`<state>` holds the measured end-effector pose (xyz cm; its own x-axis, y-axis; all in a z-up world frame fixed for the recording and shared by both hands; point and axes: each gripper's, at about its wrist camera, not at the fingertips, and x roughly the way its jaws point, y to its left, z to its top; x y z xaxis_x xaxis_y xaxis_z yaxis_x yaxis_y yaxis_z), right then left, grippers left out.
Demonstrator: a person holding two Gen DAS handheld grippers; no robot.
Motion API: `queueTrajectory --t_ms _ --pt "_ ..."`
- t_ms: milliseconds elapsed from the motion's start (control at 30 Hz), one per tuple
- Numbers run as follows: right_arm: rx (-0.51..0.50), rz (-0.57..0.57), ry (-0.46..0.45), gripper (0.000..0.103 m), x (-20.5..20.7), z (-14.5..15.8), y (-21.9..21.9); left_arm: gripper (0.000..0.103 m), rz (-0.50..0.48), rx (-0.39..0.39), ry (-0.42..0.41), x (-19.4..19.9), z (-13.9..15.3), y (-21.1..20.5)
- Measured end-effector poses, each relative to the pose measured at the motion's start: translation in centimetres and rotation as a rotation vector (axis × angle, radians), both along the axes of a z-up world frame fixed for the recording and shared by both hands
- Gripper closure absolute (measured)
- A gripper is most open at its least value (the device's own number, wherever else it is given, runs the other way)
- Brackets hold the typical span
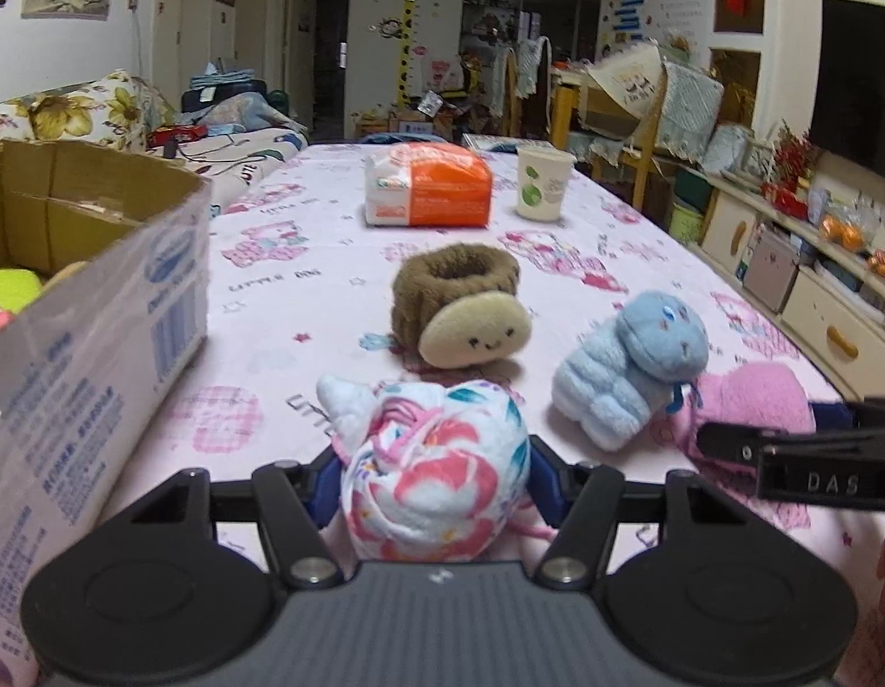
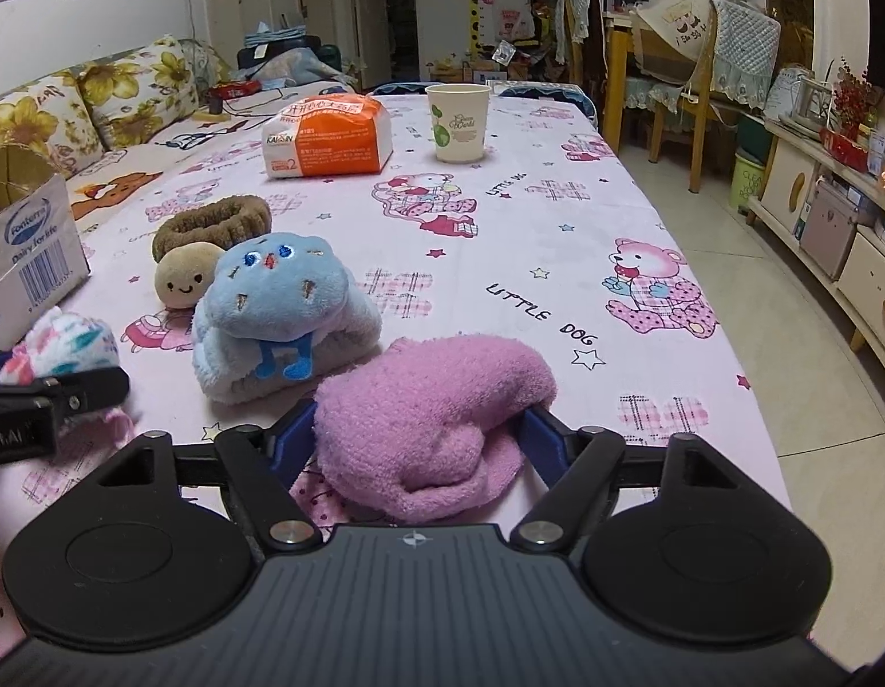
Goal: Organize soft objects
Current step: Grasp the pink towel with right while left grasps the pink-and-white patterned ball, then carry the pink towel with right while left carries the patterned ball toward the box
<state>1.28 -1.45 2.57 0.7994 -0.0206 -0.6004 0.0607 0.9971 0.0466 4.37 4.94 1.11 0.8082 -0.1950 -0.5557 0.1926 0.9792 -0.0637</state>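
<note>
My left gripper (image 1: 434,472) is shut on a white floral cloth bundle (image 1: 437,469), just above the table. My right gripper (image 2: 422,435) is shut on a pink fluffy cloth (image 2: 431,406) that rests on the tablecloth. A blue plush wristband (image 2: 282,315) lies just left of the pink cloth; it also shows in the left wrist view (image 1: 631,366). A brown plush wristband with a smiling face (image 1: 459,303) lies behind the bundle. A cardboard box (image 1: 93,286) stands open at the left, with soft items inside.
An orange tissue pack (image 1: 428,186) and a paper cup (image 1: 542,183) stand at the far end of the pink printed table (image 2: 557,229). The table's right edge drops to the floor. A sofa runs along the left side.
</note>
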Motion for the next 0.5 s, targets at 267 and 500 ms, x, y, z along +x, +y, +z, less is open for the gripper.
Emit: queueTrajectory --t_ms 267,500 --pt "-0.019 -0.021 -0.017 0.019 -0.4 0.4 0.1 0.041 0.034 -0.036 -0.045 -0.3 1.3 1.3" --pt "-0.032 -0.033 -0.047 0.026 -0.7 1.2 0.5 0.041 0.053 -0.045 -0.096 -0.8 2.4 2.2"
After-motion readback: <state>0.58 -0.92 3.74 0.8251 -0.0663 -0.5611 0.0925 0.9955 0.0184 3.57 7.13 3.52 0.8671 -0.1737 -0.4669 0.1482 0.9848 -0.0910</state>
